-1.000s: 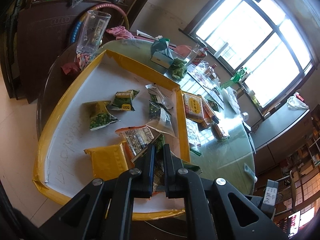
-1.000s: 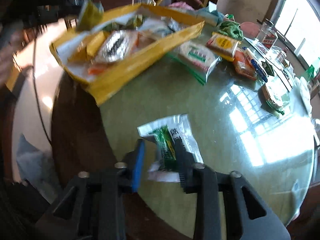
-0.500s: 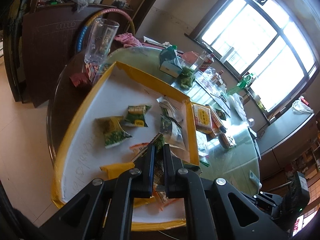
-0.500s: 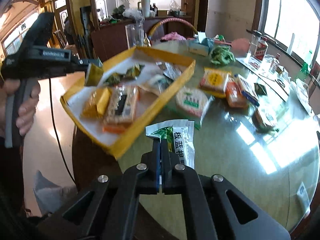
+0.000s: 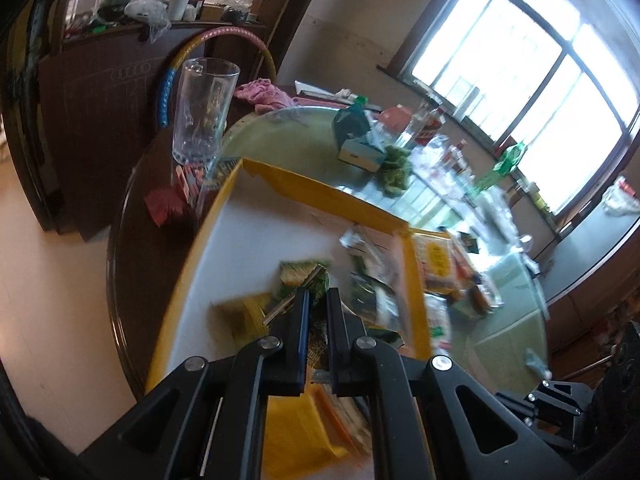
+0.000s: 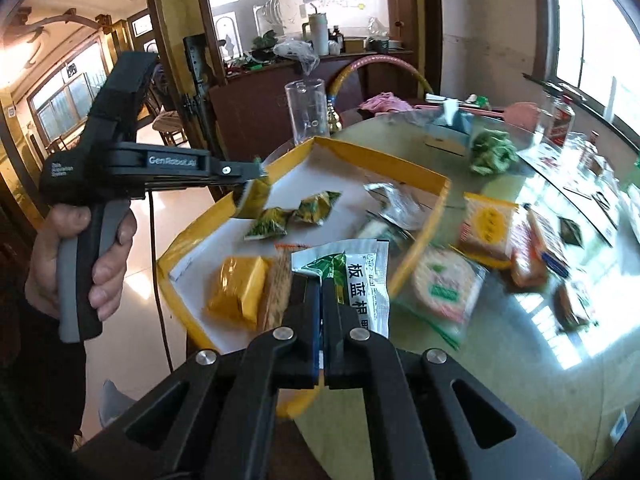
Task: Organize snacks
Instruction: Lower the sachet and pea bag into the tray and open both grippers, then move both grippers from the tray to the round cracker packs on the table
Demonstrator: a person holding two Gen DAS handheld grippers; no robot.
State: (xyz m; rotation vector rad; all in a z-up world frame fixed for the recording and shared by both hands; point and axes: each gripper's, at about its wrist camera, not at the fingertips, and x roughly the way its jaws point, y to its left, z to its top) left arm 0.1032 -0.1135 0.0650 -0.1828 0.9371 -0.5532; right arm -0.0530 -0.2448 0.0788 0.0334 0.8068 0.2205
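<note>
White-green sachet (image 6: pixel 360 280) pinched in my right claw (image 6: pixel 321 292), lifted beside yellow tray (image 6: pixel 384 160). Left claw (image 5: pixel 318 304) pinches small packet (image 6: pixel 254 198) over tray. Next, by my judgement: carry sachet over rim, release inside.

A round table (image 6: pixel 500 368) with a dark wooden rim carries a greenish glass top. Directly on it stand a yellow-edged tray (image 6: pixel 400 164), a tall clear glass mug (image 5: pixel 202 108), a tissue box (image 5: pixel 356 152) and a bunch of green material (image 6: pixel 492 154). Several loose snack packets (image 6: pixel 486 226) lie beside the tray, and a pink cloth (image 5: pixel 264 94) sits at the far rim.
</note>
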